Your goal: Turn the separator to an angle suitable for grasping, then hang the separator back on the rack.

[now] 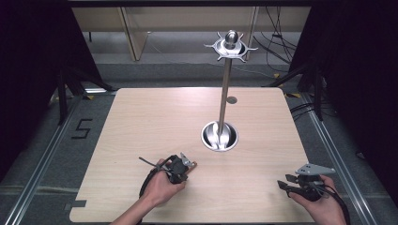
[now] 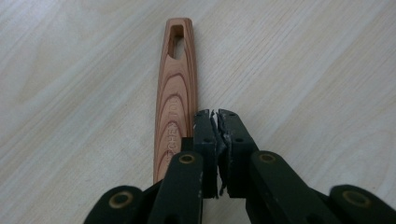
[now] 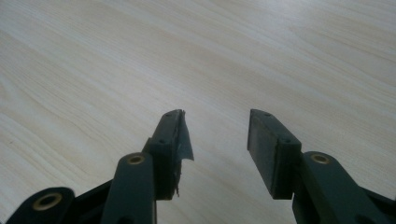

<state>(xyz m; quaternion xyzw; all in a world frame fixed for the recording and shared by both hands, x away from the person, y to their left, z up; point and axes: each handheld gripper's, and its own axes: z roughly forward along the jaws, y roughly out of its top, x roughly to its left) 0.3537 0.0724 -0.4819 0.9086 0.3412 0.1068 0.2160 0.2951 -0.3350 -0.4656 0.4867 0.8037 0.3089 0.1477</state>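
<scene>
A wooden handle (image 2: 175,93) with a slot at its far end lies flat on the table; its tip (image 1: 193,164) pokes out past the left hand. My left gripper (image 2: 217,116) hovers just to the right of the handle. Its jaws stand pressed together with nothing between them, and the left jaw hides the handle's near end. In the high view the left gripper (image 1: 187,163) sits at the front centre-left of the table. My right gripper (image 3: 215,135) is open over bare wood, at the table's front right corner (image 1: 288,180).
A tall metal utensil stand (image 1: 226,84) rises from a round base (image 1: 219,136) right of the table's centre, with a ring of hooks (image 1: 230,46) on top. A small grey disc (image 1: 231,100) lies behind it. The light wooden table (image 1: 155,117) has dark floor around it.
</scene>
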